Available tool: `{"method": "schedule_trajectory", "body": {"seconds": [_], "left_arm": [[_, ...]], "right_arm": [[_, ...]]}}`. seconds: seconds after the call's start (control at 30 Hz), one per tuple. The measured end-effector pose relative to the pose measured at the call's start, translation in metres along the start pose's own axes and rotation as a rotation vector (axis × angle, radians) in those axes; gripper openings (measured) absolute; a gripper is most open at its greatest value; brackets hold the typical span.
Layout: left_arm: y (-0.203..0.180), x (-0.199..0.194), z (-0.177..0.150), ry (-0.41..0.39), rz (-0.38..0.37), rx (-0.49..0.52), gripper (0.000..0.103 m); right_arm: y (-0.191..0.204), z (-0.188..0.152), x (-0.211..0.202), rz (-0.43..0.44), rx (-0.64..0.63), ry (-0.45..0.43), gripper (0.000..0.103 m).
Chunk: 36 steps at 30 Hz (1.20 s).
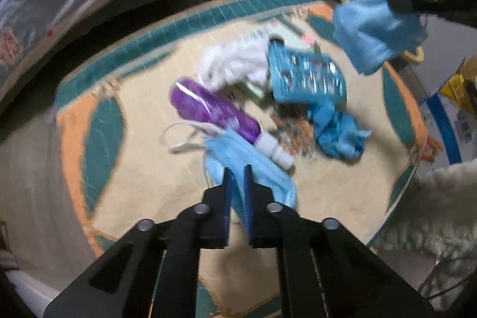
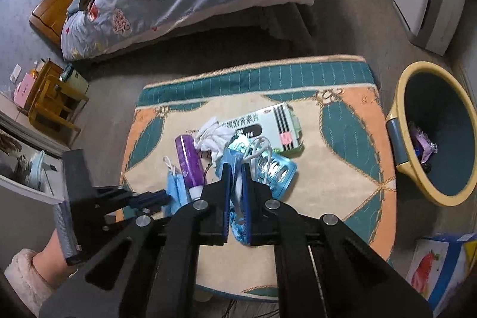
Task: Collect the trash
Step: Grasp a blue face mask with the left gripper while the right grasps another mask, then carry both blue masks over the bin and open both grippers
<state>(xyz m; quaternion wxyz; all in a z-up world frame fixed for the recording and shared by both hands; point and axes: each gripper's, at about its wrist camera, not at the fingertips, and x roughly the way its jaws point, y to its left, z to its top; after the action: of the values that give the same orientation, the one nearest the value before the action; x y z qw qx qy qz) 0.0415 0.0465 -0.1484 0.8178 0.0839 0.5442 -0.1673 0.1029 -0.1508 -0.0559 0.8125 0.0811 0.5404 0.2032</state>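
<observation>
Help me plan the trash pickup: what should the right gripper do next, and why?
Probably swing right over the yellow-rimmed bin and release. The right gripper is shut on a blue face mask, lifted above the mat, and the bin sits open beside the mat.

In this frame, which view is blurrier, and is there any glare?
Left wrist view: motion-smeared throughout, purple bottle and blister pack soft, a white glare streak on the bottle. Right wrist view: sharper, medicine box print legible, trash bin crisp; strong fisheye bending at edges.

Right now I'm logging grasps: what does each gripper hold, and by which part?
Left gripper: blue face mask, pinched at its edge. Right gripper: another blue mask, by its bunched body.
</observation>
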Motion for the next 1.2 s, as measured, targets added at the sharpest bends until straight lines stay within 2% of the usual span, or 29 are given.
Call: {"method": "schedule_trajectory", "body": {"seconds": [0.17,0.27,0.33,0.4,0.47,0.5,0.6,0.63,0.67,0.7,0.77,0.97,1.2], "left_arm": [[0.008,-0.027,0.01,-0.087,-0.011,-0.053,0.002],[0.008,-0.03,0.01,-0.093,0.002,-0.076,0.002],[0.008,-0.021,0.006,-0.071,0.002,-0.101,0.009],[0.006,-0.004,0.001,-0.02,0.017,-0.108,0.026],[0.004,0.008,-0.004,0.012,0.037,-0.111,0.058],[0.004,0.015,-0.006,0.032,0.042,-0.12,0.063],[0.004,0.03,-0.011,0.081,0.016,-0.13,0.061],[0.005,0.033,-0.013,0.094,-0.002,-0.136,0.055],[0.006,0.034,-0.013,0.1,-0.026,-0.142,0.032],[0.006,0.033,-0.012,0.102,-0.032,-0.141,0.022],[0.005,0.025,-0.007,0.076,-0.018,-0.123,0.015],[-0.008,-0.022,0.012,-0.094,0.05,-0.044,0.014],[-0.028,-0.056,0.043,-0.201,0.086,0.005,0.014]], "right_arm": [[-0.011,0.007,-0.012,0.022,0.035,-0.04,0.007],[-0.015,0.01,-0.016,0.028,0.047,-0.051,0.007],[-0.019,0.011,-0.017,0.03,0.054,-0.051,0.007],[-0.02,0.01,-0.018,0.03,0.054,-0.05,0.007],[-0.02,0.01,-0.018,0.033,0.055,-0.049,0.007],[-0.02,0.01,-0.017,0.036,0.054,-0.047,0.007],[-0.019,0.009,-0.016,0.037,0.045,-0.043,0.007],[-0.02,0.009,-0.016,0.036,0.044,-0.042,0.007],[-0.021,0.009,-0.016,0.036,0.045,-0.041,0.007],[-0.021,0.009,-0.016,0.036,0.047,-0.04,0.007],[-0.023,0.01,-0.017,0.036,0.05,-0.043,0.007],[-0.025,0.013,-0.024,0.042,0.056,-0.064,0.007],[-0.035,0.018,-0.04,0.03,0.062,-0.111,0.007]]}}
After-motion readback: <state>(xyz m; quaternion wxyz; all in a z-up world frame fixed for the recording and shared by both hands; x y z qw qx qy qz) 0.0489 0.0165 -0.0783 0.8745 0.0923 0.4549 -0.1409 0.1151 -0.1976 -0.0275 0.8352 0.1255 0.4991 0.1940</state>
